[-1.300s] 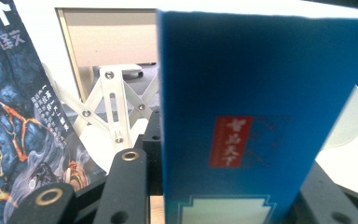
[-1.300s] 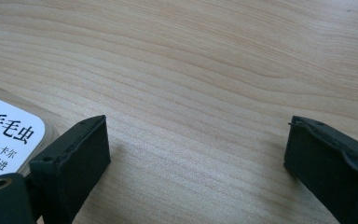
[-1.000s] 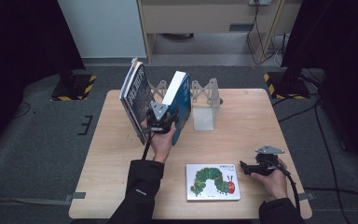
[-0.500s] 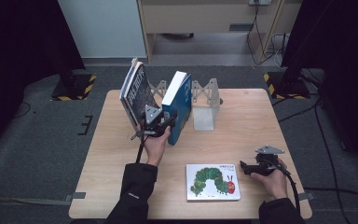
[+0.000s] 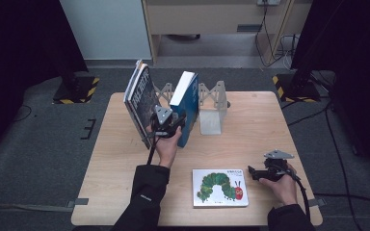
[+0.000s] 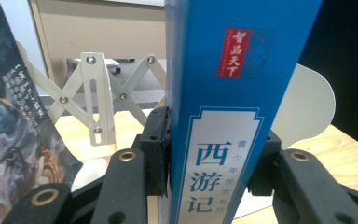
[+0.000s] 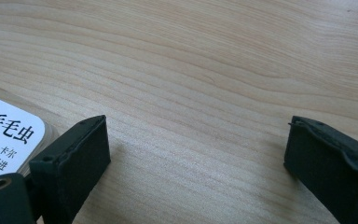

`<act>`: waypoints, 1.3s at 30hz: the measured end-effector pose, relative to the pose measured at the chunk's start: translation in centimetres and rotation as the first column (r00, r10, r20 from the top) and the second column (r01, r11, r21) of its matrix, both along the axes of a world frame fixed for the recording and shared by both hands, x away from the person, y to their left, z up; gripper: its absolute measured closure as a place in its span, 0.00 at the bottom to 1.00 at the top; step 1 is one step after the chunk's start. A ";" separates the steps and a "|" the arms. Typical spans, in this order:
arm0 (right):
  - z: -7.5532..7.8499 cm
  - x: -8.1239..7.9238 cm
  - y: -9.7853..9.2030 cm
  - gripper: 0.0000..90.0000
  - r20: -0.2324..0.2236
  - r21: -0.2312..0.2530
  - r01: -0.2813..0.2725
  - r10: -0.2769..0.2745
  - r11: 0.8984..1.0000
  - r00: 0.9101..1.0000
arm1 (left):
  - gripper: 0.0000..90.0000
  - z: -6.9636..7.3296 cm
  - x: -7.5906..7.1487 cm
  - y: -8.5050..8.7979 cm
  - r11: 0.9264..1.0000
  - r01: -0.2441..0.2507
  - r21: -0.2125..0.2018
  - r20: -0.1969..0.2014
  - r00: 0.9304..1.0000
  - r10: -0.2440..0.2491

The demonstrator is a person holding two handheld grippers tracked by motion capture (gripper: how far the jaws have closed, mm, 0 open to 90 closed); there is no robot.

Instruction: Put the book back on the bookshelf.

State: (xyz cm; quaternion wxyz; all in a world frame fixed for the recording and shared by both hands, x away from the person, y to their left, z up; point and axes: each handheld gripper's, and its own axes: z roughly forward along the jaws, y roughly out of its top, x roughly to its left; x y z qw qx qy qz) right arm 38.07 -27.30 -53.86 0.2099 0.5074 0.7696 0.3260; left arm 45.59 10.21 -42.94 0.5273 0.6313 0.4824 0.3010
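A tall blue book (image 5: 185,103) stands on edge on the table, leaning a little. My left gripper (image 5: 171,120) is shut on its spine. In the left gripper view the black pads (image 6: 158,144) press both sides of the blue book (image 6: 233,93); the jaws have just been closing on it. To its left leans a dark-covered book (image 5: 142,101). A caterpillar picture book (image 5: 220,187) lies flat near the front edge. Just right of it, my right gripper (image 5: 253,172) rests low over the wood, open with nothing between its fingers (image 7: 74,154).
A metal expanding book rack (image 5: 212,101) with a white end plate stands behind the blue book at the back of the wooden table (image 5: 270,125). Its scissor arms (image 6: 98,98) also appear in the left gripper view. Dark floor and stands surround the table.
The left hand has shifted slightly at the blue book. The right hand and the picture book have stayed put.
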 end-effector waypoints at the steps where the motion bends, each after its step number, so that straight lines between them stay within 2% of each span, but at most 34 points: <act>1: 0.0 0.0 0.0 0.08 0.000 0.000 0.000 0.000 1.000 1.000 | 0.65 0.1 0.1 -0.2 1.000 -0.001 0.003 -0.005 1.000 0.001; 7: 0.0 0.0 0.0 0.08 0.000 0.000 0.000 0.000 1.000 1.000 | 0.63 0.1 0.4 -1.3 1.000 0.025 0.019 -0.001 1.000 -0.025; 12: 0.0 0.0 0.0 0.08 0.000 0.000 0.000 0.000 1.000 1.000 | 0.61 -0.3 -0.1 -1.0 0.998 0.053 0.020 0.023 0.998 -0.054; 16: 0.0 0.0 0.0 0.08 0.000 0.000 0.000 0.000 1.000 1.000 | 0.58 -0.8 -1.1 -0.3 0.996 0.085 -0.003 0.002 0.996 -0.085; 18: 0.0 0.0 0.0 0.08 0.000 0.000 0.000 0.000 1.000 1.000 | 0.58 -1.1 -1.2 -0.3 0.996 0.086 0.012 -0.002 0.996 -0.086; 20: 0.0 0.0 0.0 0.08 0.000 0.000 0.000 0.000 1.000 1.000 | 0.62 -1.2 -1.1 -0.4 0.996 0.085 0.009 -0.006 0.996 -0.085; 21: 0.0 0.0 0.0 0.08 0.000 0.000 0.000 0.000 1.000 1.000 | 0.62 -1.2 -1.0 -0.3 0.996 0.086 -0.002 -0.012 0.996 -0.086; 26: 0.0 0.0 0.0 0.08 0.000 0.000 0.000 0.000 1.000 1.000 | 0.62 -0.8 -0.8 -0.9 0.996 0.086 0.006 -0.034 0.996 -0.086; 39: 0.0 0.0 0.0 0.08 0.000 0.000 0.000 0.000 1.000 1.000 | 0.58 -0.5 0.5 -2.8 0.995 0.098 -0.003 -0.051 0.994 -0.098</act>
